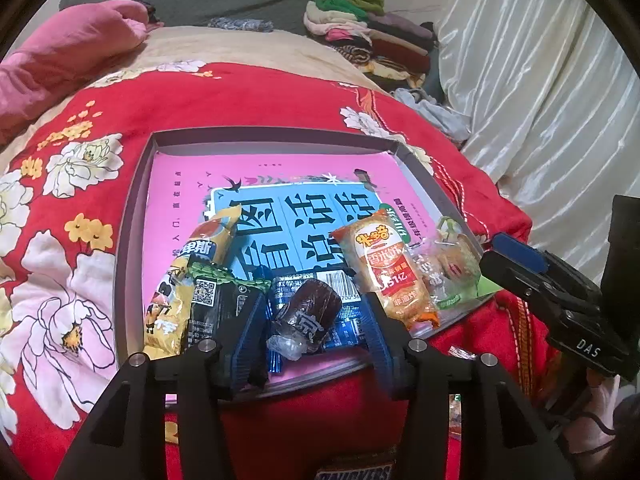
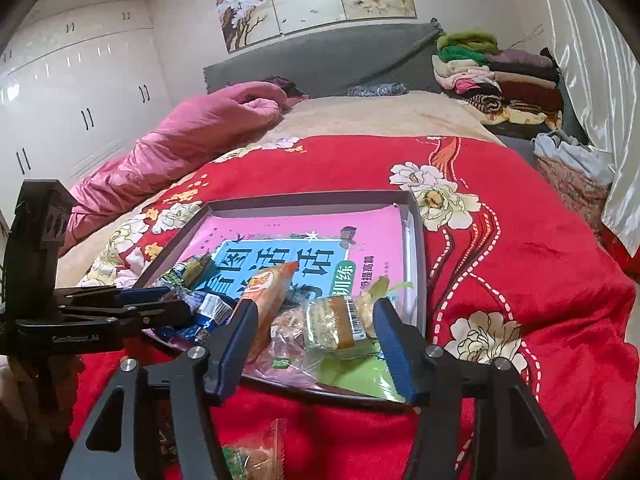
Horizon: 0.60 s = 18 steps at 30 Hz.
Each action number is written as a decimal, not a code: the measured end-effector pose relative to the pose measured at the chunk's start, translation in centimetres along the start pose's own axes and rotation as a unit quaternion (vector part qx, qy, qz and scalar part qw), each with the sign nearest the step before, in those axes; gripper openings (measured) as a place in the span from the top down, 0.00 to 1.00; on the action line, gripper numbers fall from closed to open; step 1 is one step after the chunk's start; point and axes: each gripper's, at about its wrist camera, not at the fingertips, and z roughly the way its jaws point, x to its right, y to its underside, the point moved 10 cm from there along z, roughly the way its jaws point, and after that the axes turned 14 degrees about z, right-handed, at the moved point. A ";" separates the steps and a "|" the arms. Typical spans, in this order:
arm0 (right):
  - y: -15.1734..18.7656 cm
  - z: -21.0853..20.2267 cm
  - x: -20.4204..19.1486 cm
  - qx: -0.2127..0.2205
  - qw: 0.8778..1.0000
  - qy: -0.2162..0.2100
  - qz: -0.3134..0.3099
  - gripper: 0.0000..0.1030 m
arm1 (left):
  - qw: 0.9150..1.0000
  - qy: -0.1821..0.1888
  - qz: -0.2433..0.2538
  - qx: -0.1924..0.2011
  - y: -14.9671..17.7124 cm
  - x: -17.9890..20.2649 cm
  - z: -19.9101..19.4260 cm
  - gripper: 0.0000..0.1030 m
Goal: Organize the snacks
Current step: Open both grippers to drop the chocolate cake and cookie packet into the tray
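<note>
A shallow grey box [image 1: 132,216] holding a pink book [image 1: 180,184] lies on the red quilt. Snacks crowd its near edge: a yellow packet [image 1: 176,288], a black packet [image 1: 216,304], an orange rice-cracker packet [image 1: 388,268] and a green-wrapped cake [image 1: 456,264]. My left gripper [image 1: 313,300] stands open around a brown wrapped candy [image 1: 308,316], pads clear of it on both sides. In the right wrist view my right gripper [image 2: 316,308] is open over the box's near corner, with a green-and-brown wrapped cake [image 2: 336,328] and a clear pastry packet [image 2: 288,328] lying loose between its fingers.
A Snickers bar [image 1: 352,472] and another snack packet [image 2: 252,456] lie on the red floral quilt [image 2: 520,240] in front of the box. A pink duvet [image 2: 180,148] is at the far left, folded clothes [image 2: 496,76] at the far right, a curtain [image 1: 540,80] alongside.
</note>
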 end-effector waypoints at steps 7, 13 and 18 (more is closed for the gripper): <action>-0.1 -0.9 -0.4 0.008 1.000 -0.002 -0.010 0.40 | 1.000 -0.001 0.002 0.004 -0.1 0.2 -0.5 0.39; 0.1 -1.5 -0.5 0.010 1.000 -0.004 -0.009 0.40 | 1.000 -0.005 0.003 0.008 -0.3 0.2 -1.1 0.34; 0.2 -1.9 -0.7 0.009 1.000 -0.009 -0.006 0.40 | 1.000 0.002 0.004 0.014 -0.6 0.4 -1.8 0.27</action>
